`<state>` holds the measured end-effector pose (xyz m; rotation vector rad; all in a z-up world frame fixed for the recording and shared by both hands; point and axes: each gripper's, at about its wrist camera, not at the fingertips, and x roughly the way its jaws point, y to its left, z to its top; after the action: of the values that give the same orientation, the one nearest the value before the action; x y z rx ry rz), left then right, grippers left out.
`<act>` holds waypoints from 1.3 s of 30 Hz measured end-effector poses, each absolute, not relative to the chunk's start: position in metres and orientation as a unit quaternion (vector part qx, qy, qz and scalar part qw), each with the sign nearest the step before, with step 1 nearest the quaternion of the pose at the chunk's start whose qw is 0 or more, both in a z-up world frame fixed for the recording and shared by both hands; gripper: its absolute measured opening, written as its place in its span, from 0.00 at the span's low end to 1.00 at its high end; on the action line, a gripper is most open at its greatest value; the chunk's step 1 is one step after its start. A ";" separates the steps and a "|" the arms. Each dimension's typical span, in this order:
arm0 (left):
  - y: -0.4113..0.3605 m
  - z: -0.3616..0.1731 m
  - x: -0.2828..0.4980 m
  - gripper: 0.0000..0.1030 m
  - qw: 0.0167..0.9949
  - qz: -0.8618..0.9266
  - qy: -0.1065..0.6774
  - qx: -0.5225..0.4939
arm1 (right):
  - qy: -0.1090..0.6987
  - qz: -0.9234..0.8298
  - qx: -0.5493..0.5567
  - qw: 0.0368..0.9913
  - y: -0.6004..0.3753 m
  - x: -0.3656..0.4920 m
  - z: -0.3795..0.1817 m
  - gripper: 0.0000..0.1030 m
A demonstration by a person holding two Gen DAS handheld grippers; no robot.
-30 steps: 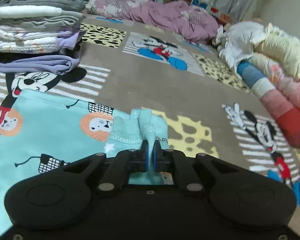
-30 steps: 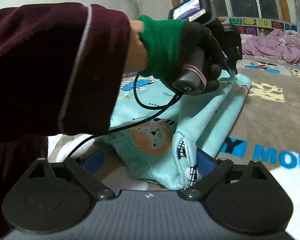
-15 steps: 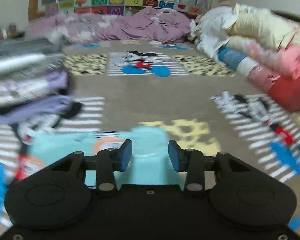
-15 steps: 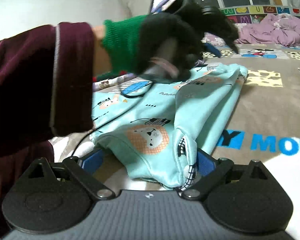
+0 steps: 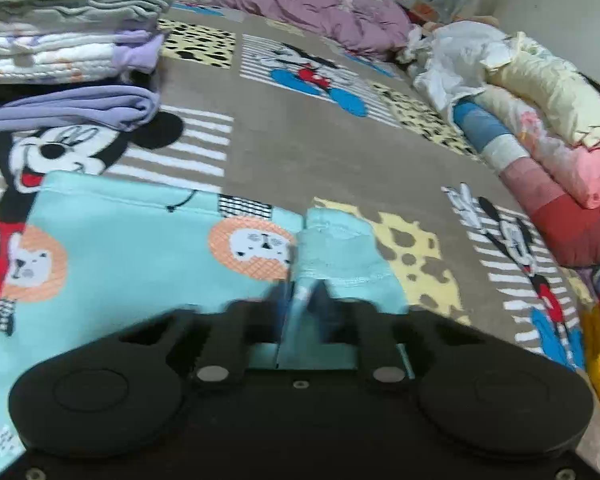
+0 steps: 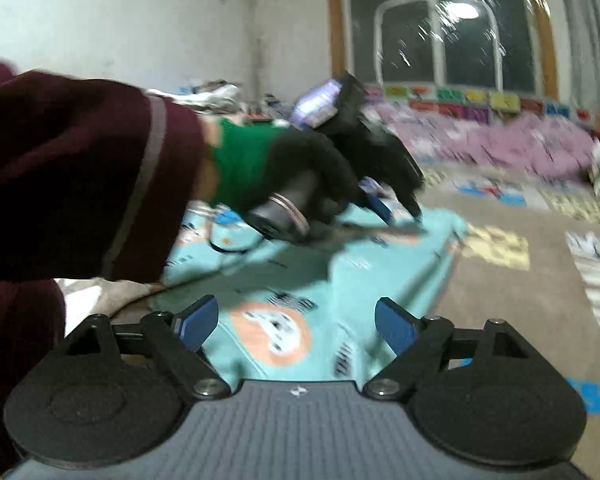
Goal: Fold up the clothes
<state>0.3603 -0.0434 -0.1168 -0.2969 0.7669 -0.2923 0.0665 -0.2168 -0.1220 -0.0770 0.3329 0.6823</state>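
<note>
A light teal garment with orange lion prints (image 5: 140, 248) lies flat on the patterned rug. My left gripper (image 5: 300, 300) is low over its right end, by a ribbed cuff (image 5: 340, 256). Its fingers are blurred and close together, with teal fabric between them. The same garment shows in the right wrist view (image 6: 300, 280). My right gripper (image 6: 296, 324) is open, its blue pads (image 6: 394, 324) either side of the near edge, holding nothing. In that view, the gloved hand with the left gripper (image 6: 396, 210) presses on the garment's far part.
A stack of folded clothes (image 5: 68, 40) stands at the far left on the cartoon-mouse rug (image 5: 340, 152). Rolled bedding (image 5: 540, 120) lines the right side. A purple quilt (image 5: 320, 4) lies at the back. A maroon sleeve (image 6: 80, 180) fills the left of the right wrist view.
My left gripper let go of the cuff and opened, then dropped back onto the garment and closed. My right gripper drew back from the fold it straddled; the garment now lies flatter.
</note>
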 end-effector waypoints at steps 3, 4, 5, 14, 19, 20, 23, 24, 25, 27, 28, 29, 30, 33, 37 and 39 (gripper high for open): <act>-0.040 -0.114 0.354 0.04 0.912 -0.168 0.343 -0.150 | 0.157 0.344 -0.045 0.925 -0.207 0.071 -0.125 0.83; -0.039 -0.114 0.353 0.04 0.913 -0.174 0.337 -0.153 | 0.176 0.338 -0.043 0.924 -0.205 0.076 -0.128 0.83; -0.039 -0.116 0.355 0.04 0.912 -0.176 0.337 -0.153 | 0.199 0.329 -0.039 0.922 -0.204 0.080 -0.133 0.83; -0.045 -0.101 0.346 0.11 0.933 -0.154 0.316 -0.072 | 0.232 0.322 -0.015 0.918 -0.209 0.093 -0.141 0.86; -0.076 -0.094 0.351 0.11 0.931 -0.192 0.311 -0.004 | 0.230 0.321 -0.018 0.918 -0.207 0.089 -0.143 0.86; -0.084 -0.098 0.358 0.11 0.928 -0.194 0.319 0.011 | 0.230 0.321 -0.019 0.918 -0.207 0.088 -0.143 0.86; -0.105 -0.117 0.383 0.11 0.914 -0.187 0.356 0.052 | 0.229 0.321 -0.027 0.919 -0.204 0.086 -0.145 0.87; -0.108 -0.124 0.391 0.11 0.909 -0.182 0.370 0.059 | 0.229 0.321 -0.030 0.918 -0.203 0.085 -0.146 0.87; -0.108 -0.130 0.398 0.11 0.904 -0.182 0.383 0.053 | 0.230 0.321 -0.032 0.918 -0.203 0.084 -0.146 0.87; -0.109 -0.131 0.405 0.11 0.898 -0.181 0.397 0.052 | 0.235 0.322 -0.038 0.916 -0.200 0.084 -0.147 0.88; -0.110 -0.128 0.407 0.11 0.896 -0.180 0.402 0.054 | 0.237 0.322 -0.042 0.916 -0.199 0.085 -0.148 0.88; -0.111 -0.124 0.407 0.11 0.895 -0.179 0.403 0.059 | 0.239 0.322 -0.047 0.915 -0.197 0.085 -0.148 0.89; -0.110 -0.118 0.401 0.13 0.900 -0.176 0.395 0.065 | 0.241 0.323 -0.052 0.914 -0.195 0.085 -0.149 0.91; -0.087 -0.093 0.366 0.22 0.919 -0.175 0.352 0.021 | 0.240 0.323 -0.067 0.913 -0.190 0.084 -0.149 0.94; -0.043 -0.071 0.295 0.30 0.938 -0.148 0.313 -0.026 | 0.211 0.318 -0.026 0.924 -0.203 0.073 -0.139 0.92; -0.017 -0.066 0.260 0.50 0.945 -0.124 0.297 -0.064 | 0.192 0.311 -0.031 0.930 -0.207 0.059 -0.133 0.91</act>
<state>0.2603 -0.0169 -0.0662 -0.1295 0.6049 -0.2517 0.0595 -0.2072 -0.1328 -0.0625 0.3929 0.6360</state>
